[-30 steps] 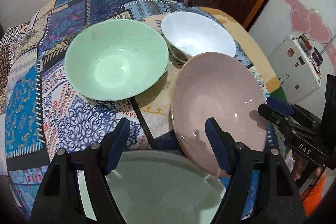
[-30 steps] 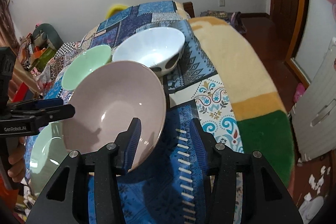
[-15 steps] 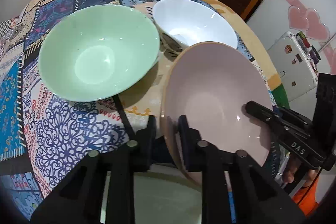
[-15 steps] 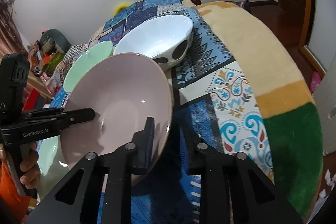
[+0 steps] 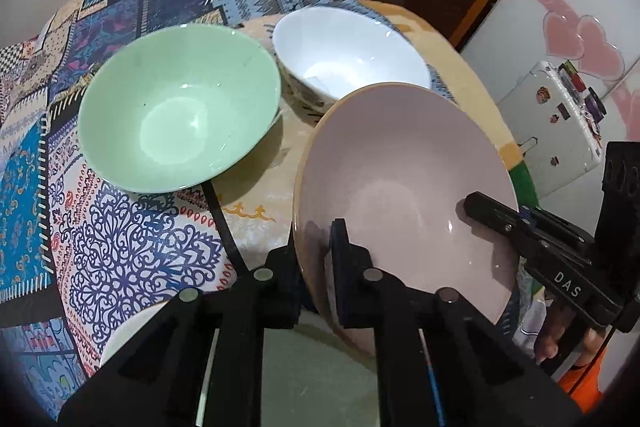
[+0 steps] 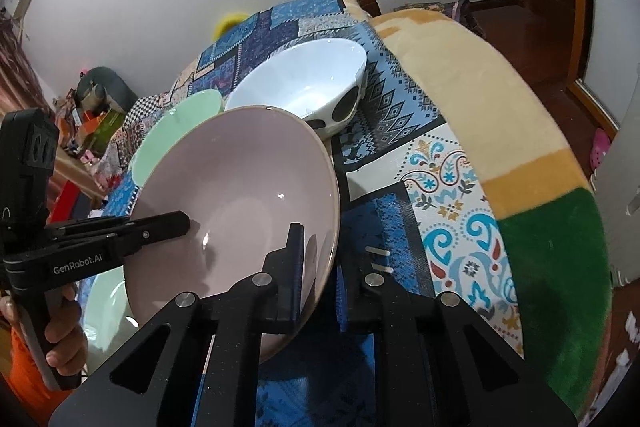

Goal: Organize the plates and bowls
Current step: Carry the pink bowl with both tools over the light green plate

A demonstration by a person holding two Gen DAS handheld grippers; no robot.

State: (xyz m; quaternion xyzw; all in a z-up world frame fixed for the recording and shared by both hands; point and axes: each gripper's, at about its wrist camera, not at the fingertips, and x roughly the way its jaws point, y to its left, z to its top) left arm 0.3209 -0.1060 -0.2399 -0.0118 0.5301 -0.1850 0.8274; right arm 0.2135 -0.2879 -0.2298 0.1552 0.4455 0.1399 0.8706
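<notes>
Both grippers, left and right, clamped on pink bowl rim; lift level, nest into green bowl upper left

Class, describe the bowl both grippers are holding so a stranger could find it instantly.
On the patchwork blanket sit a green bowl and a white bowl. Nearest the cameras, the pink bowl is tilted, the only one gripped.

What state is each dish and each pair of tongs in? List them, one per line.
Pink ceramic bowl: tilted, gripped at two rim spots.
Green ceramic bowl: upright, empty.
White ceramic bowl: upright, empty.
Pale green plate: flat, partly hidden.
Left tongs: shut on rim.
Right tongs: shut on rim.
</notes>
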